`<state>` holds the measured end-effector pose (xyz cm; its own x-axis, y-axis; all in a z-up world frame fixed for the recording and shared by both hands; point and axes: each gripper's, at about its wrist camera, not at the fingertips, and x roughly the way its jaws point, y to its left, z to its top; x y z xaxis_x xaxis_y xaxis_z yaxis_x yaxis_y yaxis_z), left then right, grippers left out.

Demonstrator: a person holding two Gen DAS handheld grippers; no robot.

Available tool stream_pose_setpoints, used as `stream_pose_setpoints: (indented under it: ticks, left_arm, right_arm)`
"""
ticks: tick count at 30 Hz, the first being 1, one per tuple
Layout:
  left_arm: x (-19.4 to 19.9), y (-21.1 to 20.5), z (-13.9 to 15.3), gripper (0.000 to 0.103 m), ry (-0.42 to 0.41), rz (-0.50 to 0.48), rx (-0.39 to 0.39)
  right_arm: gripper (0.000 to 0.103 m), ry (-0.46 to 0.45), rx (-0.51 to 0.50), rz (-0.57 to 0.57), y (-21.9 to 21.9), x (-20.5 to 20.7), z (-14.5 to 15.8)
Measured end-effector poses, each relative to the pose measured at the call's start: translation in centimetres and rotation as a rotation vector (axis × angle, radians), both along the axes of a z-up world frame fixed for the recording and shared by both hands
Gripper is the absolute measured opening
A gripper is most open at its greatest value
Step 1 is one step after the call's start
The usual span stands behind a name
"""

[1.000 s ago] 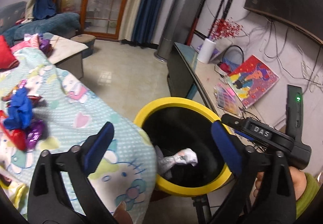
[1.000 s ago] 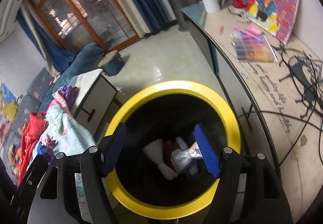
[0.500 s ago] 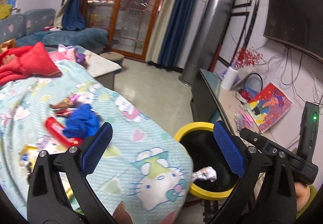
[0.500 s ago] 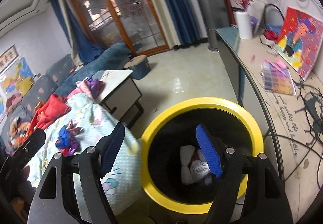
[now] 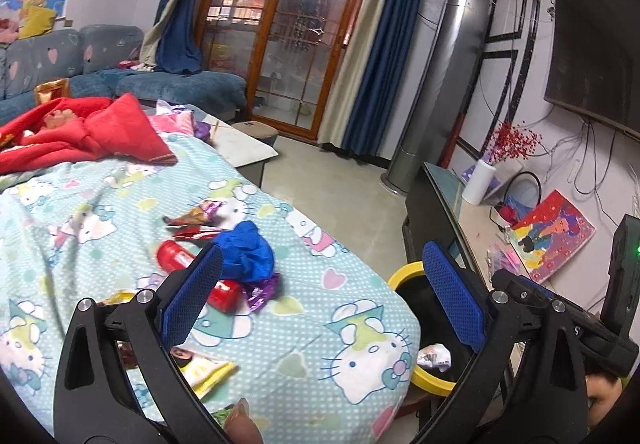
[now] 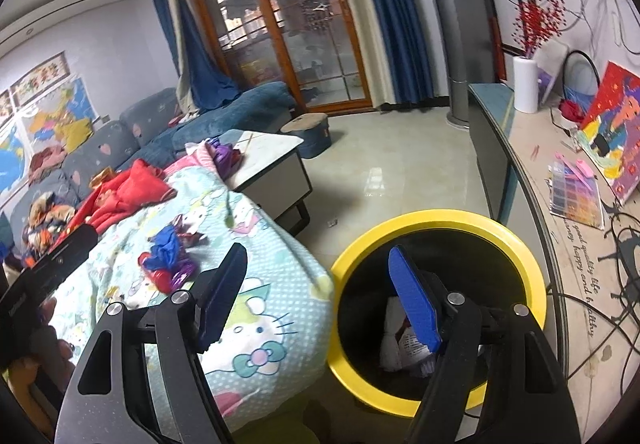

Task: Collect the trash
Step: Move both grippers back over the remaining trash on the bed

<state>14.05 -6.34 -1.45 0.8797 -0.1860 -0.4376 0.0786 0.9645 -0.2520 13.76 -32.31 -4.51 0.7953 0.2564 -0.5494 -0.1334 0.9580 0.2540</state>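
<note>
My left gripper is spread wide and empty above the blanket, where wrappers and a blue wad lie. My right gripper, also wide and empty, hovers beside the bin, trash inside

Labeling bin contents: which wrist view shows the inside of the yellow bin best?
Right wrist. It looks down into the yellow bin, showing nearly the whole rim and the crumpled trash inside. In the left wrist view the blanket and the left gripper hide most of it; one wad shows.

Red blanket, sofa, painting.
</note>
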Motion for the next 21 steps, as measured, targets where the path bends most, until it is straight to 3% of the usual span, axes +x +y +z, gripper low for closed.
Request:
stream_pose_setpoints:
  ticks: [21]
  left_arm:
    - [-2.0, 8.7, 0.1, 0.092, -0.002, 0.187, -0.069]
  right_arm:
    - [0.071, 0.01, -0.084, 0.211, 8.1, -0.8, 0.1]
